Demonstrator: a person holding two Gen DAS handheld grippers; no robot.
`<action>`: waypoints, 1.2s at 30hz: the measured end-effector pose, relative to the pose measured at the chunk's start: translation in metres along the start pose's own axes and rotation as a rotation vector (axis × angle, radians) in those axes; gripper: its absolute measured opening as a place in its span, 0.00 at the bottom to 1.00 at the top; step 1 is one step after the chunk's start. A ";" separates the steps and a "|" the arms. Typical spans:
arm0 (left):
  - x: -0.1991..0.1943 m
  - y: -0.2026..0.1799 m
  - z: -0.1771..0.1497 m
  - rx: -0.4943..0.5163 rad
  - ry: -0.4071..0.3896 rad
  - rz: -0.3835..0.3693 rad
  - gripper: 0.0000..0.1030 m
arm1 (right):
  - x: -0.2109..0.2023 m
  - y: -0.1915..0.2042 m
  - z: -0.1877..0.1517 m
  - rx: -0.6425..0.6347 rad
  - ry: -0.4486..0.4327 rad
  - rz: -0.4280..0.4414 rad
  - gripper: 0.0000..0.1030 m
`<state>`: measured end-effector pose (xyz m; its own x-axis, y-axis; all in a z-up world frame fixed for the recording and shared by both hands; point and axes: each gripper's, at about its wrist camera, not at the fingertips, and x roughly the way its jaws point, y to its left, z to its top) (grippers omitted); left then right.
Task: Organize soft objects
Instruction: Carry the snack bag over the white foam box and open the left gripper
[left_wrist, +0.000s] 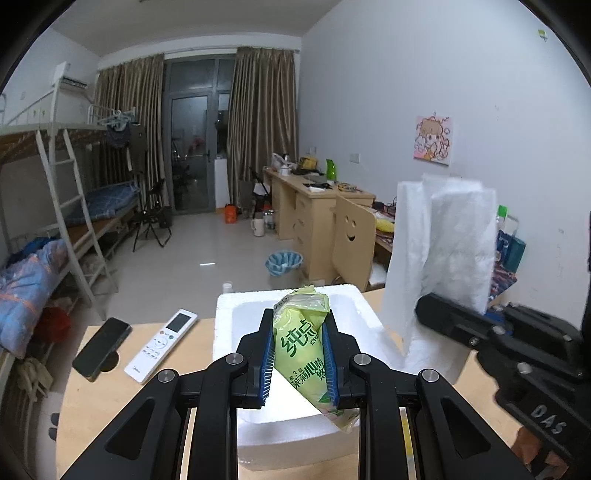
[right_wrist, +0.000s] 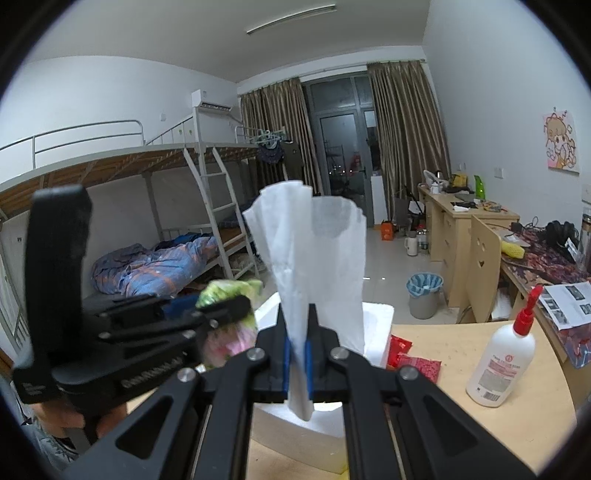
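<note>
My left gripper (left_wrist: 300, 334) is shut on a green tissue pack (left_wrist: 304, 350) with printed characters, held over the open white foam box (left_wrist: 236, 310). In the left wrist view the right gripper (left_wrist: 428, 314) reaches in from the right, holding a white paper tissue (left_wrist: 443, 251) upright beside the box. Seen from the right wrist, my right gripper (right_wrist: 298, 332) is shut on the white paper tissue (right_wrist: 317, 258), which fans out above the jaws. There the left gripper (right_wrist: 236, 306) comes in from the left with the green tissue pack (right_wrist: 229, 291), over the foam box (right_wrist: 376, 321).
A black phone (left_wrist: 101, 347) and a white remote control (left_wrist: 160, 345) lie left of the box on the wooden table (left_wrist: 92, 398). A white bottle with a red nozzle (right_wrist: 502, 354) and red packets (right_wrist: 417, 363) sit to its right. Bunk beds, desks, a chair and a bin stand beyond.
</note>
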<state>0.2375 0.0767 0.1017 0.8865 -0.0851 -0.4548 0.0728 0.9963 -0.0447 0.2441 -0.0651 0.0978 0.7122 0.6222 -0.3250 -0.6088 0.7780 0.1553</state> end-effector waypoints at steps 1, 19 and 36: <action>0.003 0.000 0.000 0.000 -0.001 -0.007 0.24 | -0.001 0.001 0.000 0.003 -0.004 -0.002 0.09; 0.041 -0.004 -0.007 0.049 0.048 -0.004 0.24 | -0.005 0.002 0.004 0.023 -0.017 -0.012 0.09; 0.033 0.000 -0.004 0.019 -0.019 0.063 1.00 | -0.011 0.000 0.002 0.035 -0.034 -0.025 0.09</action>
<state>0.2649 0.0735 0.0835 0.8982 -0.0221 -0.4390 0.0247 0.9997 0.0003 0.2373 -0.0713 0.1034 0.7385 0.6049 -0.2978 -0.5787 0.7953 0.1804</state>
